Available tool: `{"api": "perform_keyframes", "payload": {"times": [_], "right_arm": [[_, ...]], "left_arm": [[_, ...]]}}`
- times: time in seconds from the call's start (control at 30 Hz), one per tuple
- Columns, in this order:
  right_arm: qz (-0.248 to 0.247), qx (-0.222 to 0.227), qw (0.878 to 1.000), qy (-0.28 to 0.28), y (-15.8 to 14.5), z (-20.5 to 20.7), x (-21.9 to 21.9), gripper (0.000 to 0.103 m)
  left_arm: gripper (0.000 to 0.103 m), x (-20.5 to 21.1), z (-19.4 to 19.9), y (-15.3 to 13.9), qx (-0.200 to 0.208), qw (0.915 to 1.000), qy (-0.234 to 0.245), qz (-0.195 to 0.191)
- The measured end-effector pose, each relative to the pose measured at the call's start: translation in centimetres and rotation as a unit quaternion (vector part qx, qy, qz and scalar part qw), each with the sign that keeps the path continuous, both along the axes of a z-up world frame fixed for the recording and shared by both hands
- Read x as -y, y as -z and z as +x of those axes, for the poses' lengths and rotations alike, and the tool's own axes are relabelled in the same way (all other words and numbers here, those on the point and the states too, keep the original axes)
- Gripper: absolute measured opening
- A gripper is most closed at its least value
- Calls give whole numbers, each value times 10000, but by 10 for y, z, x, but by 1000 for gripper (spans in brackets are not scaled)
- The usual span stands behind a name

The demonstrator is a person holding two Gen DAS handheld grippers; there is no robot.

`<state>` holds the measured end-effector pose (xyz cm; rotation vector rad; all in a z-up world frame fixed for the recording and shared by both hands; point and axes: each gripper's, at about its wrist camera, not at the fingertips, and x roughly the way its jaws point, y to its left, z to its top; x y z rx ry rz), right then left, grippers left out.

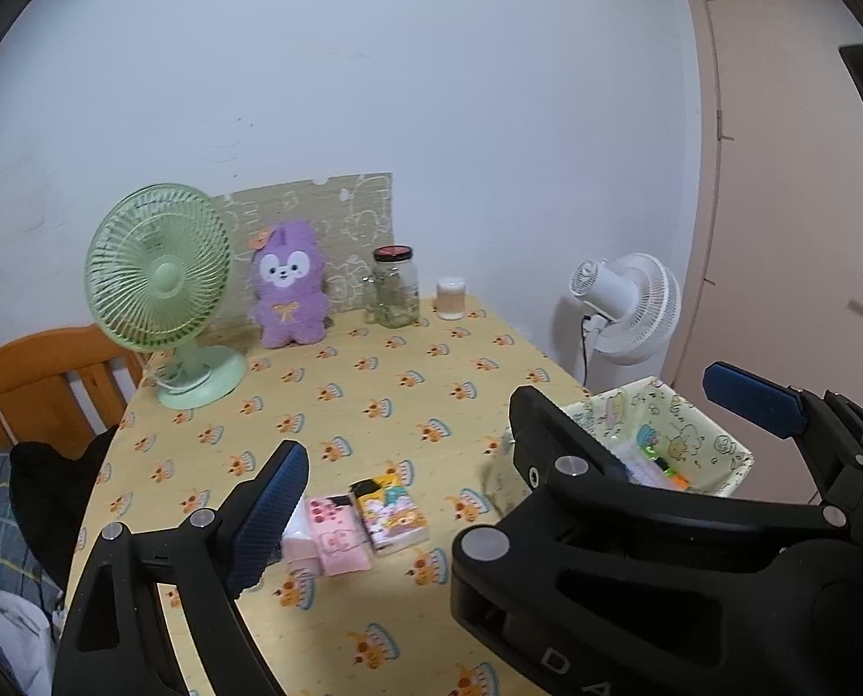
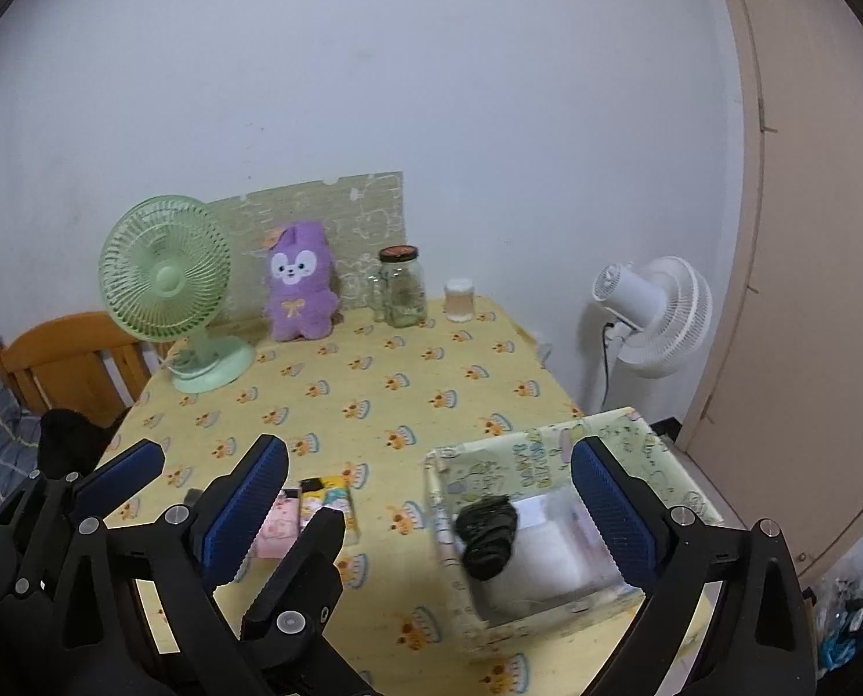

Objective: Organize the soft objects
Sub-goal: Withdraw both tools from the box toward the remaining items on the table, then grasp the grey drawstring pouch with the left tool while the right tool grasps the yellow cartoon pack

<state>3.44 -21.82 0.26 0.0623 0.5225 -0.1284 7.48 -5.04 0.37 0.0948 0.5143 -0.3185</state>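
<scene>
Small tissue packs lie on the yellow tablecloth: a pink one (image 1: 336, 528) (image 2: 278, 528) and a yellow cartoon one (image 1: 391, 513) (image 2: 333, 499). My left gripper (image 1: 431, 458) hangs open above them, holding nothing. To their right at the table's edge stands a fabric-lined basket (image 1: 692, 423) (image 2: 489, 475) holding a crumpled black soft thing (image 2: 486, 533) and a white item (image 2: 547, 551). My right gripper (image 2: 428, 452) is open and empty over the basket's left side. The two grippers' inner fingers cross. A purple plush (image 1: 289, 284) (image 2: 301, 290) stands at the back.
A green desk fan (image 1: 159, 290) stands back left. Glass jars (image 1: 396, 290) and a small cup (image 1: 452, 298) line the wall. A white floor fan (image 1: 628, 301) and a door (image 1: 779, 174) are right. A wooden chair (image 1: 43, 388) with black cloth (image 1: 54, 493) is left.
</scene>
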Motion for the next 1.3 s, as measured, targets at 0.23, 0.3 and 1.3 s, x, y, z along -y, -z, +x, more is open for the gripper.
{"api": "perform_keyframes", "payload": {"times": [0.23, 0.3, 1.3], "right_arm": [[85, -35, 9996, -277, 5, 2, -25, 100], [97, -49, 9994, -334, 8, 3, -32, 101], [196, -683, 9949, -711, 93, 82, -84, 102]], "left_arm": [[92, -27, -4, 5, 26, 9997, -238, 13], [92, -32, -3, 8, 12, 9996, -298, 26], [94, -81, 65, 88, -656, 9944, -819, 100]]}}
